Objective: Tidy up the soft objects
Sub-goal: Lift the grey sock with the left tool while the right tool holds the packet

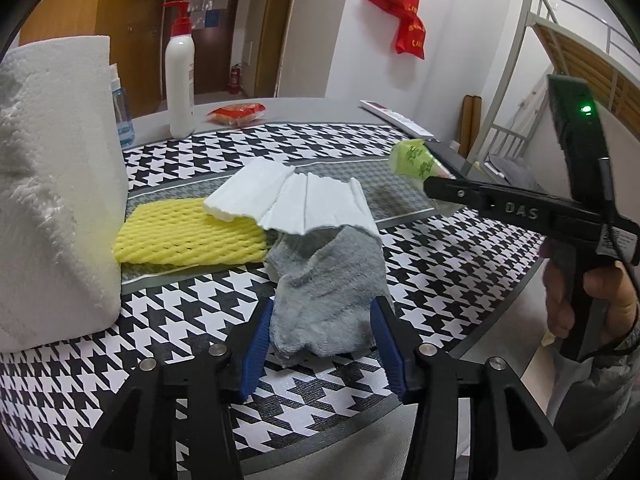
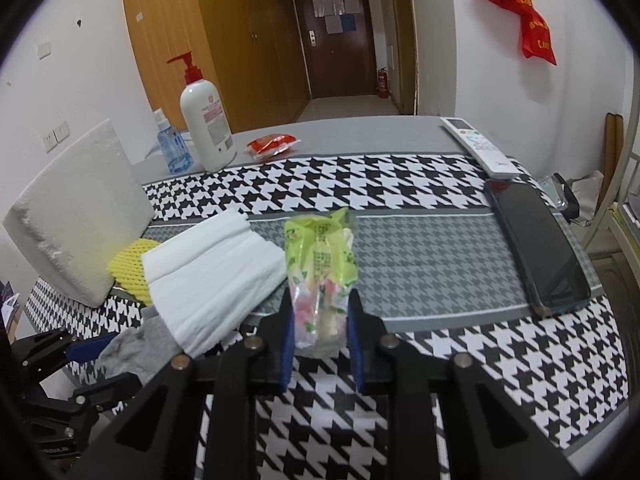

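Left gripper (image 1: 322,344) stands released around the sock (image 1: 326,292); right gripper (image 2: 320,344) clamps the packet (image 2: 320,276); I lift it level, squeezing gently.

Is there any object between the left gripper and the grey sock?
No. The grey sock lies directly between the blue fingers of the left gripper, with nothing in the way. The folded white cloth covers only its far end.

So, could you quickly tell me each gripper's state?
Left gripper: open around the grey sock.
Right gripper: shut on the green tissue pack.
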The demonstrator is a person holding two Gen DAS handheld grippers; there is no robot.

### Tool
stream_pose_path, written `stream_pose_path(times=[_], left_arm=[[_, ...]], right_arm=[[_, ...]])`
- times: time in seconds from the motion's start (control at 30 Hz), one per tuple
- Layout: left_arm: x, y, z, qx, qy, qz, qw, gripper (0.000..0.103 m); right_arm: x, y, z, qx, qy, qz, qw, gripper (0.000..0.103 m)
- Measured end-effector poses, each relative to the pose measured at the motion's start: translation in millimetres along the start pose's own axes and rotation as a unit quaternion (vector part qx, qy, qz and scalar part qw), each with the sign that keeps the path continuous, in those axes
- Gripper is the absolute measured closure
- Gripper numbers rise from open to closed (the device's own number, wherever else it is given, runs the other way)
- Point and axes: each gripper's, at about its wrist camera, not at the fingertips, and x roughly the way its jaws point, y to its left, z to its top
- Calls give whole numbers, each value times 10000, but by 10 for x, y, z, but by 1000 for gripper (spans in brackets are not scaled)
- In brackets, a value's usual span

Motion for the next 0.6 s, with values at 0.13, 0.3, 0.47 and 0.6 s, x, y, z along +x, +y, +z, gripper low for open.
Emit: stream_pose_path(times=[0.13,0.3,0.47,0.6], left_arm=[[72,-34,12,-2,39,58,10000,46],[171,-84,25,62,105,213,9997,46],[224,-145,28,147,126,384,9991,46],[251,-164,42,182,121,452,9987,57]], right_arm=[[-90,29,-41,-52,-101,48,9999,76],[-174,43,-77,-59,-175,56,9998,76],[-233,10,-133,-21,-191,-20,9998,76],[-278,-23,-166,12,-213,-66,9997,76]])
